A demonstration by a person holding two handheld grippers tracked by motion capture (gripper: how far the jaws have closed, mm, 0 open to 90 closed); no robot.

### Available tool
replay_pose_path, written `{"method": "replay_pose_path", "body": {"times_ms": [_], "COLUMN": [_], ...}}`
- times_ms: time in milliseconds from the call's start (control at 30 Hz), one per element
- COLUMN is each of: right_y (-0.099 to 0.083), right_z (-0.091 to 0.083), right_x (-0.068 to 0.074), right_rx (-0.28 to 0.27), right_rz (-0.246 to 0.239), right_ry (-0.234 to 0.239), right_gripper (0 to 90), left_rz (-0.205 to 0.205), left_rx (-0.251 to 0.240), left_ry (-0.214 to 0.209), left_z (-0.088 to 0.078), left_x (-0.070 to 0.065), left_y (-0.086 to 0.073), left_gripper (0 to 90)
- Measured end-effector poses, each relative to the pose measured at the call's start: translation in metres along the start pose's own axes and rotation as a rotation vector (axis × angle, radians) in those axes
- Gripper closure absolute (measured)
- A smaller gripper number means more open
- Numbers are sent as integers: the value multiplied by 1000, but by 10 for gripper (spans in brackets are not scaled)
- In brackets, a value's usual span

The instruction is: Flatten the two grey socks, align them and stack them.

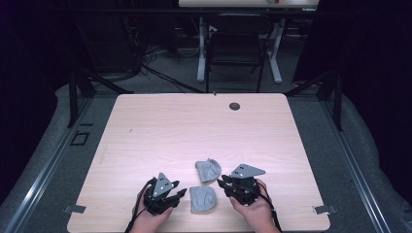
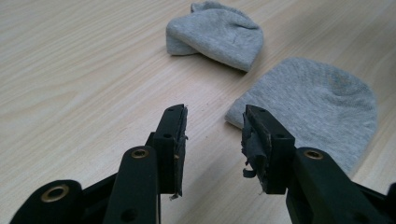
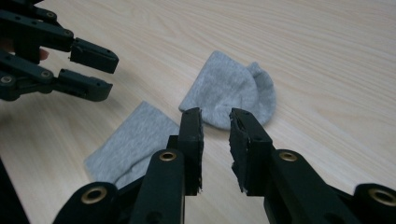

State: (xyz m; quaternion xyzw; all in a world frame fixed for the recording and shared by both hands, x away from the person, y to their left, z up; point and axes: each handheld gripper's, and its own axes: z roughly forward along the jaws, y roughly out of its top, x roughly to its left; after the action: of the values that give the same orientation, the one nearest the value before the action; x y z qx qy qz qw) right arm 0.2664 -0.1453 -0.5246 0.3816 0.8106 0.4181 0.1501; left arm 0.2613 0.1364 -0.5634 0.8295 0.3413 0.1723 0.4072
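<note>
Socks near the bench (image 1: 160,126) front edge: near sock (image 1: 202,199) flat between both grippers, far sock (image 1: 208,169) folded just beyond. Left gripper (image 1: 180,193) and right gripper (image 1: 221,184) flanking, fingers spread, empty, probably aimed to grab.

1. Far grey sock (image 1: 208,169), bunched and folded over itself, lies on the table's near middle.
2. Near grey sock (image 1: 202,199), folded flat, lies just beside it, apart, toward the front edge.
</note>
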Motion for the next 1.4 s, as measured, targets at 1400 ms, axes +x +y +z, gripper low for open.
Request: {"method": "replay_pose_path", "body": {"times_ms": [1400], "right_y": [-33], "right_z": [-2], "right_x": [-15], "right_rx": [22], "right_rz": [-11], "right_ry": [-19], "right_gripper": [723], "left_rz": [63], "left_rx": [23], "left_ry": [-77], "left_z": [17], "left_x": [-41], "left_y": [16], "left_gripper": [612]}}
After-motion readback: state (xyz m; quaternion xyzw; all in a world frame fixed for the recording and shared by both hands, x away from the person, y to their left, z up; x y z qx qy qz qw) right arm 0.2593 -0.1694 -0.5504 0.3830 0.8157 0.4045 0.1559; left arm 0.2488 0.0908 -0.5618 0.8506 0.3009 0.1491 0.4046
